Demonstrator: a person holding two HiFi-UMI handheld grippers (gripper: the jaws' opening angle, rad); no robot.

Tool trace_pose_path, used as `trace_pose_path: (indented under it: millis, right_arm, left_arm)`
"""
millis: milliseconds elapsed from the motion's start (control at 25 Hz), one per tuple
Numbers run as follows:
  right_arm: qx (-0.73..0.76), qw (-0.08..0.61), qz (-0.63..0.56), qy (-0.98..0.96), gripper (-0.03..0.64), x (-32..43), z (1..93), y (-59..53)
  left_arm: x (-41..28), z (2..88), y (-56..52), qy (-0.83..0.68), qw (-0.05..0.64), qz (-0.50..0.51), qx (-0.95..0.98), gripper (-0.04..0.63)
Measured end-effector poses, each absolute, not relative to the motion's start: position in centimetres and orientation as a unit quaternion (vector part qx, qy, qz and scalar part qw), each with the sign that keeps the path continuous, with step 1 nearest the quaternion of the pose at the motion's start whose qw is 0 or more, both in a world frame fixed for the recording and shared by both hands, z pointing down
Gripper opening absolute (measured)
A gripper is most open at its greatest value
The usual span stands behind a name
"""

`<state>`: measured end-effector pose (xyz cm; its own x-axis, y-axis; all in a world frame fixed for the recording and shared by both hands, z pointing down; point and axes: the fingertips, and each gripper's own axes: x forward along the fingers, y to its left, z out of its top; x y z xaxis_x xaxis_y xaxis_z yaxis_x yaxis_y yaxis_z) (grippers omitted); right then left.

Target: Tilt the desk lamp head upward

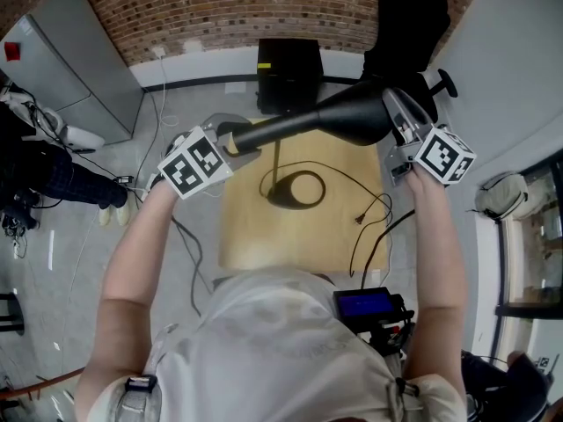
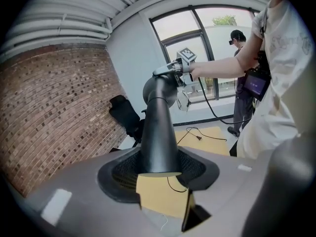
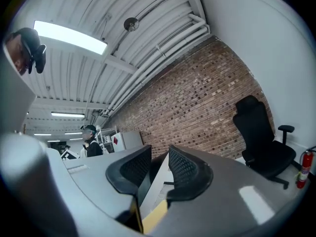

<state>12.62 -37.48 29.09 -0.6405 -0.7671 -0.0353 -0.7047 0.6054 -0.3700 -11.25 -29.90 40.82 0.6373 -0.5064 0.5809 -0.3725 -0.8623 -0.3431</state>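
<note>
**Setup.** Desk lamp (image 1: 308, 123) stands on the small wooden bench (image 1: 255, 236), with its round base (image 1: 295, 190) near the middle of the top. The lamp arm (image 1: 273, 130) runs across above the bench to the black cone-shaped lamp head (image 1: 356, 117), which sits at the right, well above the wood. Left tongs (image 2: 158, 169) are clamped around the lamp arm, a pad on either side of the tube. Right tongs (image 3: 159, 164) are nearly together, pinching the thin wall of the lamp head at its wide end. Step judged as: brace the arm, swing the head up.

**Risks (judgement).**
- Whole lamp: if the joint is stiff, lifting the head may raise or drag the base across the bench. Only the left grip guards against that.
- Head: the right grip is on a thin, smooth rim. Turning force could make it slide out, and the head would drop back.
- Arm: the tube tapers, so the left pads could creep along it.
- Cord (image 1: 374, 199): it lies loose on the bench with its plug free, and could catch if the base shifts.

**Surface and room.** Grey floor (image 1: 79, 236) all round. A brick wall (image 1: 246, 7) lies beyond the bench, with a black office chair (image 1: 409, 25) and a black box (image 1: 288, 73) at its foot. The bench top is pale wood, bare apart from the lamp and cord.
</note>
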Motion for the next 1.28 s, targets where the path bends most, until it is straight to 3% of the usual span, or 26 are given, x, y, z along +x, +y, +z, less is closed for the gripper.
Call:
trace_pose_path:
  millis: [1280]
  right_arm:
    - [-0.435,-0.004,-0.001,0.901,0.11,7.1,20.6,-36.9]
  left_arm:
    - [-10.8,43.2,-31.3,0.265,0.025,-0.3,-0.916,0.218]
